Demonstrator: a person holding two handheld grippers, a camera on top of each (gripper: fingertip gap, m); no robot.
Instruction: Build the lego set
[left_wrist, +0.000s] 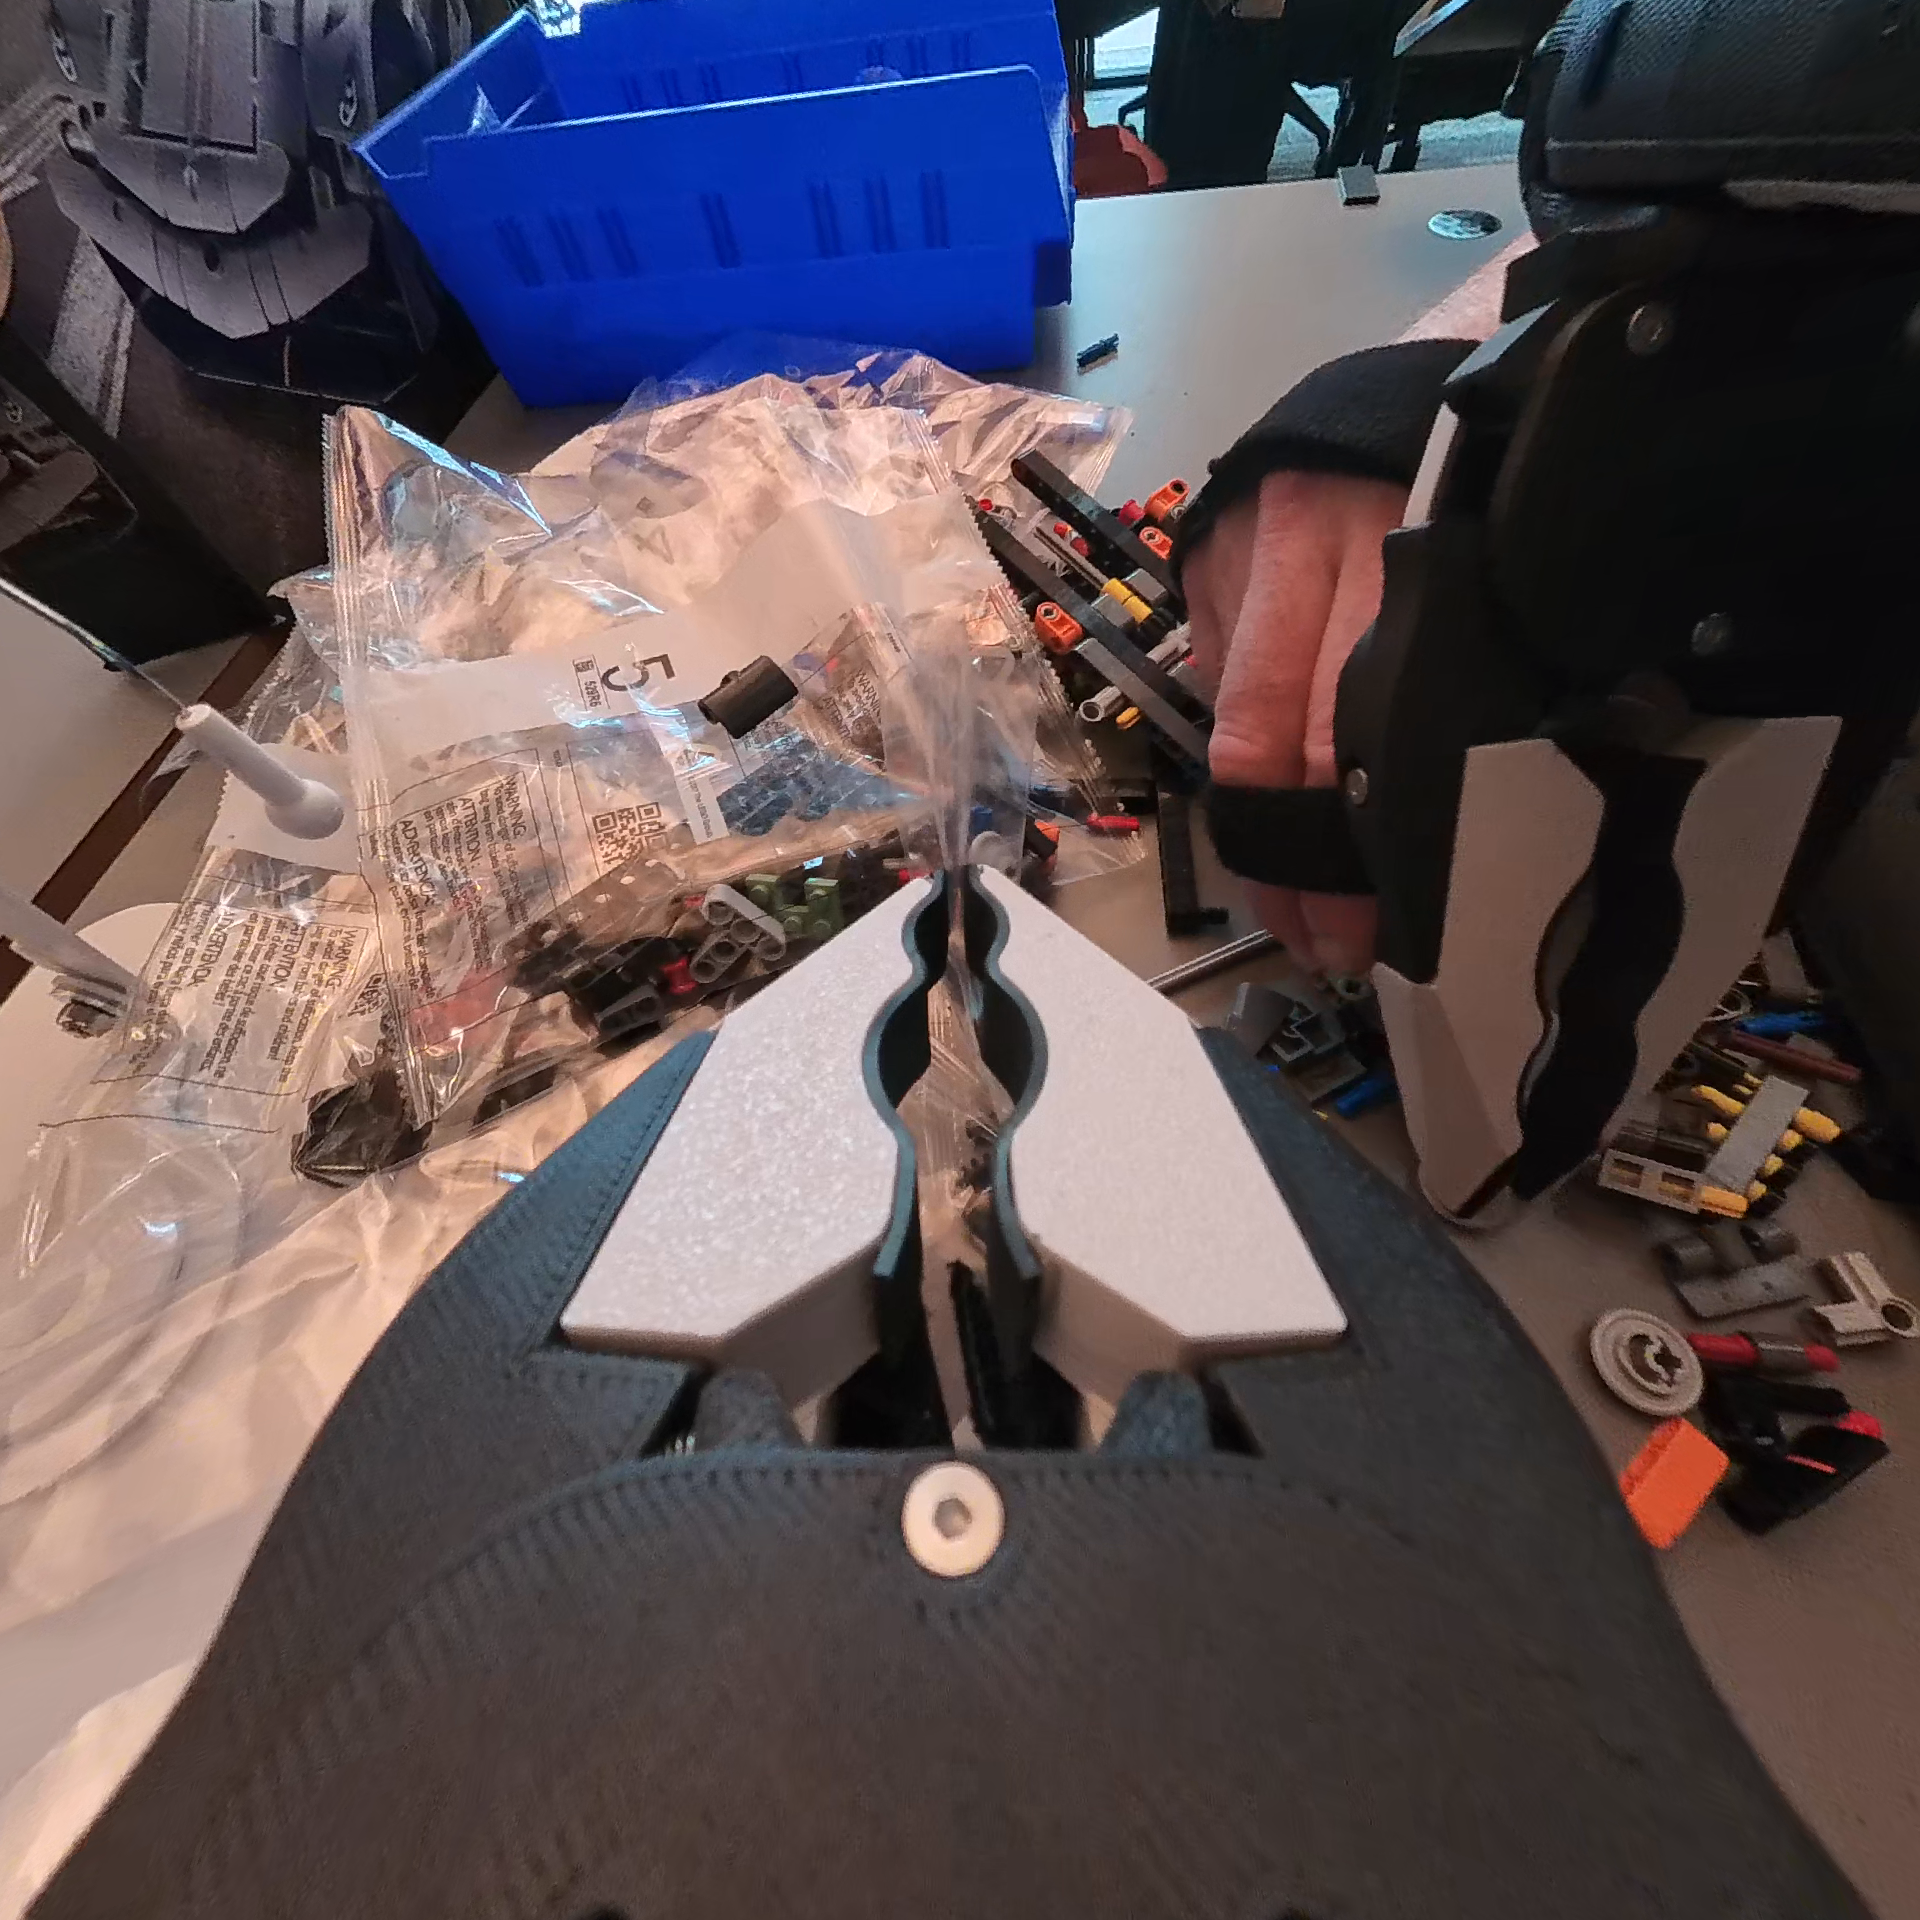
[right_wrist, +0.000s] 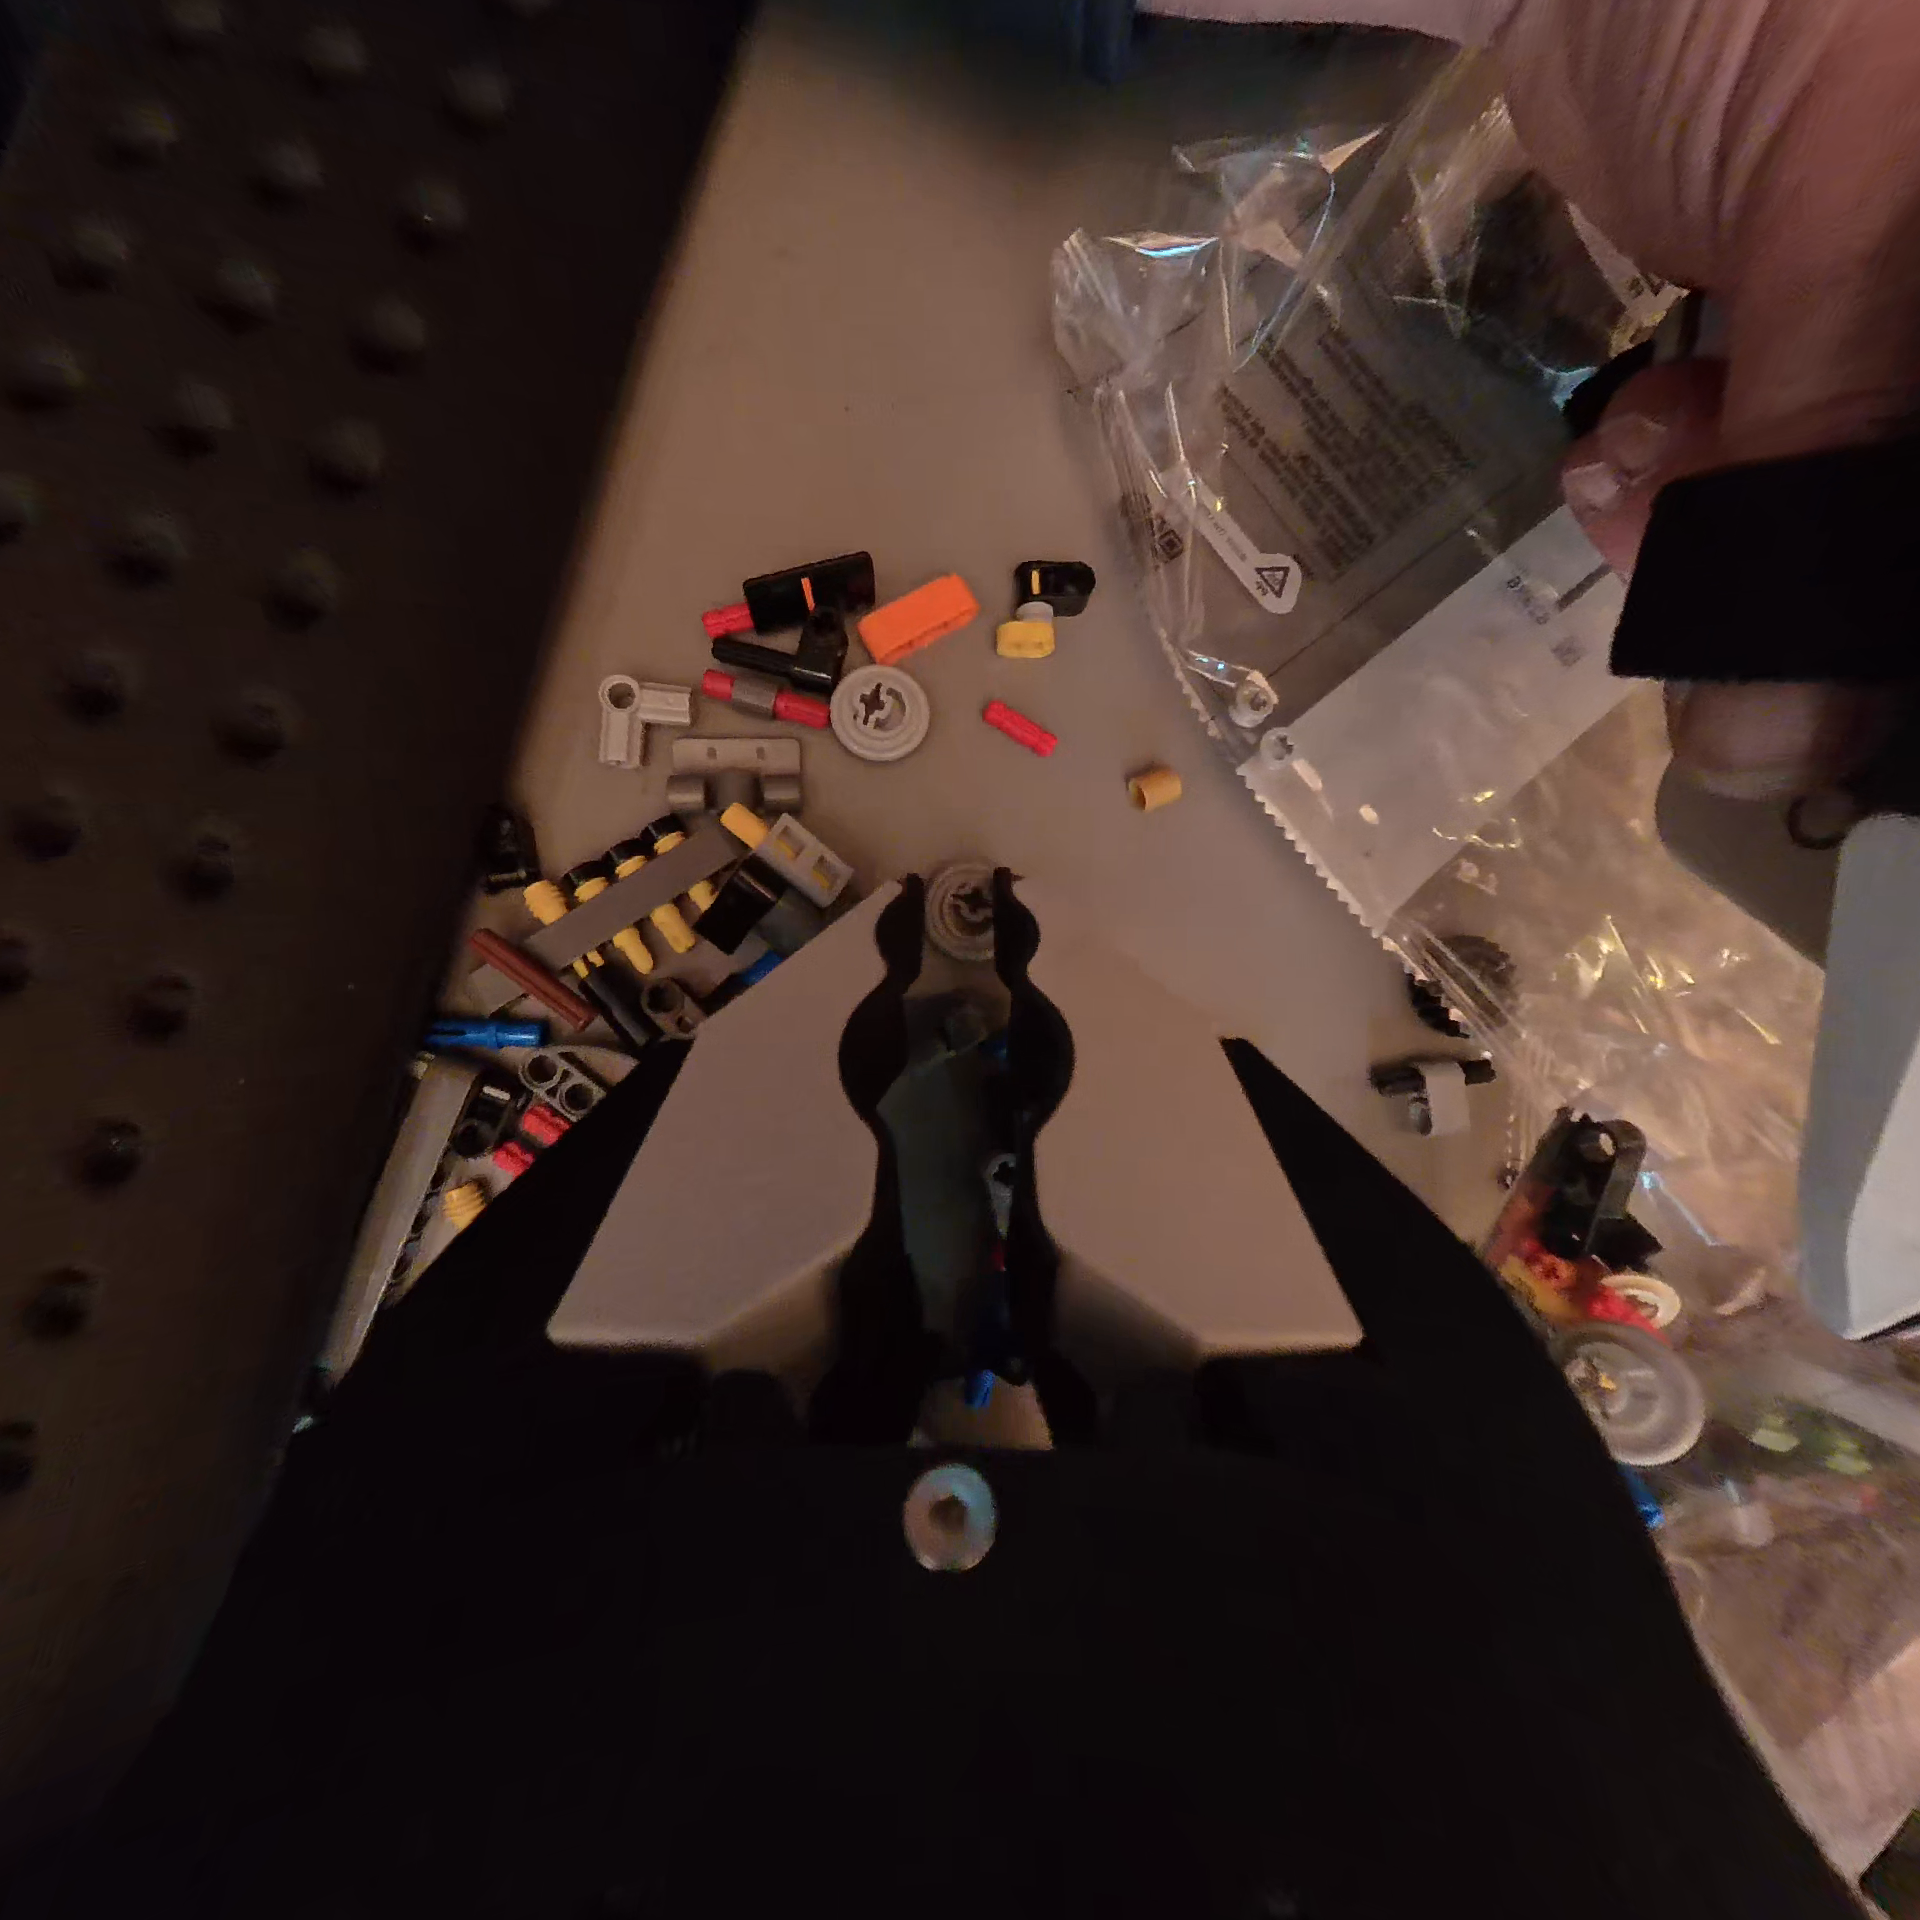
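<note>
My left gripper (left_wrist: 958, 883) is shut on the edge of a clear plastic bag (left_wrist: 623, 727) of small lego parts, with the film pinched between its tips. The bag also shows in the right wrist view (right_wrist: 1351, 468), lifted beside a hand (right_wrist: 1714, 208). My right gripper (right_wrist: 958, 883) points down at the table, its tips closed around a small grey round wheel piece (right_wrist: 961, 914). In the left wrist view it (left_wrist: 1475, 1195) hangs over loose parts (left_wrist: 1714, 1132). A part-built black beam assembly (left_wrist: 1112, 603) lies behind the hand (left_wrist: 1288, 675).
A blue bin (left_wrist: 748, 187) stands at the back, with more clear bags (left_wrist: 208, 987) to the left. Loose pieces lie ahead: an orange block (right_wrist: 920, 618), a second grey wheel (right_wrist: 880, 712), red pins. A dark studded surface (right_wrist: 208, 520) runs along the left. A small wheeled sub-build (right_wrist: 1590, 1247) lies right. The gap from one gripper's tips to the other's is roughly 12 centimeters.
</note>
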